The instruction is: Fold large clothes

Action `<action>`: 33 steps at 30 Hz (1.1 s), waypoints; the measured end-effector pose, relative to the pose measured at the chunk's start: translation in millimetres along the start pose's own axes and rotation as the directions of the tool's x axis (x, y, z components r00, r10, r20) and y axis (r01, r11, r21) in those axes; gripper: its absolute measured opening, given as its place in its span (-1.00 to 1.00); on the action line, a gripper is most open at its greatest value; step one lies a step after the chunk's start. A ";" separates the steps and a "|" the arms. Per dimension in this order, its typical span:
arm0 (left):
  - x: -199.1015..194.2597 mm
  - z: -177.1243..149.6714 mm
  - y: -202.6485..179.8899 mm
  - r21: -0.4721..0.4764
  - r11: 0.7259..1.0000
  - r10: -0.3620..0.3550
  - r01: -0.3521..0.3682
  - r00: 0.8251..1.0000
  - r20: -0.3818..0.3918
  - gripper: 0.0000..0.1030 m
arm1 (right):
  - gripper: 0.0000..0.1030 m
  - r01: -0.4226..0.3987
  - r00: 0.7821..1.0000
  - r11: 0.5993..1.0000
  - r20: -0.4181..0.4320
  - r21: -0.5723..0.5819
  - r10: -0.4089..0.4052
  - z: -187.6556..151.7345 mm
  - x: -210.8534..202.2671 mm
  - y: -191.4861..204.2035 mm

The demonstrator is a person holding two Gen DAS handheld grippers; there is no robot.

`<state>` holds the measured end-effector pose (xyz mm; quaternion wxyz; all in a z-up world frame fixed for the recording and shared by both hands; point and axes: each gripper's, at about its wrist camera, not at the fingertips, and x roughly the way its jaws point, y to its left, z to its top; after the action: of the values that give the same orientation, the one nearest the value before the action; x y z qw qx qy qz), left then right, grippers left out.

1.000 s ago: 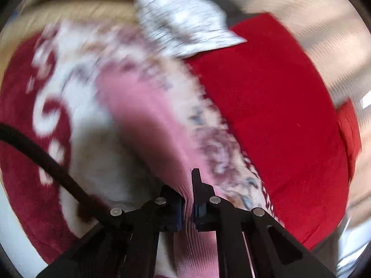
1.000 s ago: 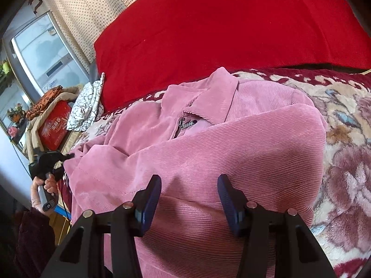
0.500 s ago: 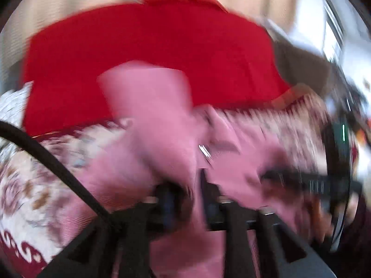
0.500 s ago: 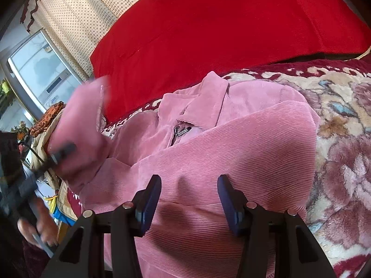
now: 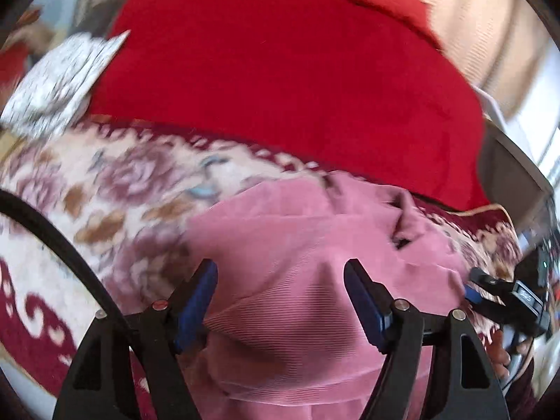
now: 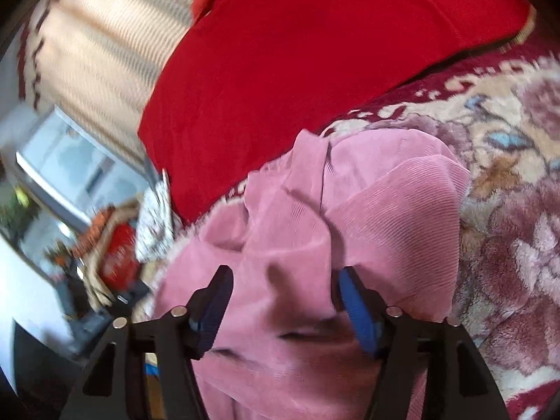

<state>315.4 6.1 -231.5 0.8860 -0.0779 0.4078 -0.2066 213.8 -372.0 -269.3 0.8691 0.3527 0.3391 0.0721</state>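
Note:
A pink corduroy jacket (image 5: pixel 297 245) lies bunched on the floral blanket (image 5: pixel 105 192), its collar toward the red cushion. My left gripper (image 5: pixel 280 269) hovers over it. Its jaws are opening and stand wide apart. The cloth sits under the gap and the pads do not press on it. In the right wrist view the jacket (image 6: pixel 385 210) shows a sleeve folded across its body. My right gripper (image 6: pixel 284 274) is just above that fold. Its jaws are also opening, with nothing pinched. The right gripper (image 5: pixel 507 294) also shows at the right edge of the left wrist view.
A large red cushion (image 5: pixel 280 87) backs the blanket (image 6: pixel 507 210). A white patterned cloth (image 5: pixel 59 80) lies at the cushion's left end. A striped curtain (image 6: pixel 105 35) and a window (image 6: pixel 70 168) are beyond. A hand (image 5: pixel 497 353) grips the right tool.
The left gripper let go of the pink sleeve, opened wide and swung across over the jacket. The sleeve now lies folded on the body. The right gripper opened wider and rolled.

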 end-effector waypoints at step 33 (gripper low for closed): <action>48.9 -17.0 -0.9 0.094 0.977 0.207 -0.194 0.963 -0.173 0.53 | 0.59 -0.021 0.999 0.998 -0.025 0.057 0.023 26.3 23.1 -15.0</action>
<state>330.8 -15.2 -276.1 0.8636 0.0167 0.4848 -0.1374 246.5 -389.5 -278.0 0.8536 0.3798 0.3483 0.0766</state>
